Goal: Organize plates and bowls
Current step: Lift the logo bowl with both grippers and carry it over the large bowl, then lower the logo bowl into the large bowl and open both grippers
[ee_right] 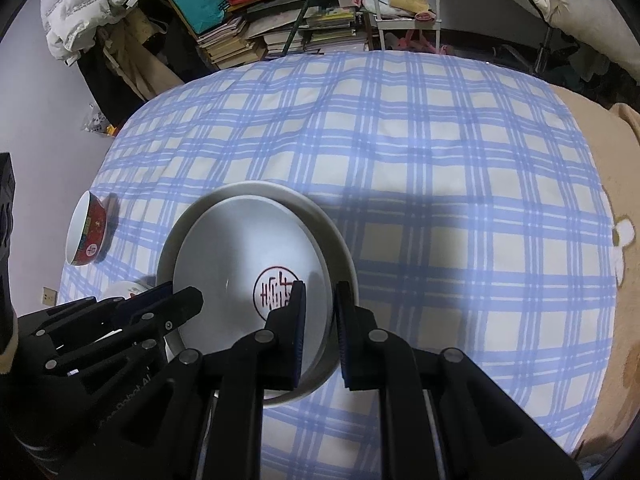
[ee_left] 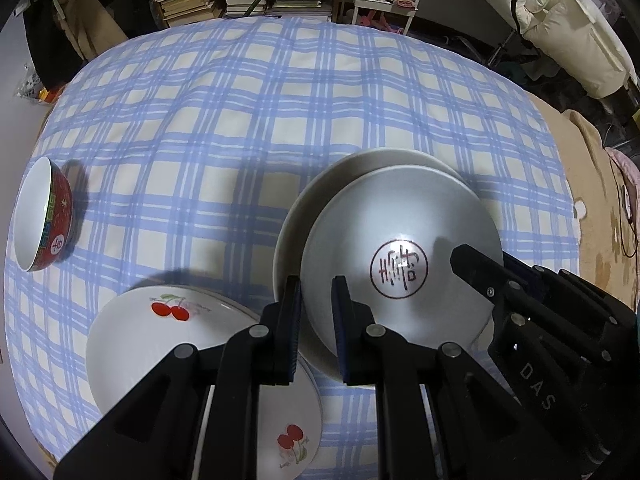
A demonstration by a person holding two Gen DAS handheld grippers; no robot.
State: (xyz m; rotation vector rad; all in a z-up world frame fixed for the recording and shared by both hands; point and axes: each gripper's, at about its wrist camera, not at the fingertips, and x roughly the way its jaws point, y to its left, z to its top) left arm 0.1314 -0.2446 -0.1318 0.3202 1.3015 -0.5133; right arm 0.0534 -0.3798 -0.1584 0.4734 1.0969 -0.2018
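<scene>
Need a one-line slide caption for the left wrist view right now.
Both grippers grip opposite rims of the red-seal plate over a white plate; cherry plate and red bowl nearby.

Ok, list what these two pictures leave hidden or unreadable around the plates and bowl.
- Cherry plate: the near part is covered by the left hand-held gripper in the left wrist view; only a sliver shows in the right wrist view.
- Larger plate under the seal plate: only its rim shows in both views.
- Right hand-held gripper: contact with the rim is unclear.
- Red bowl: its markings are too small to read.
</scene>
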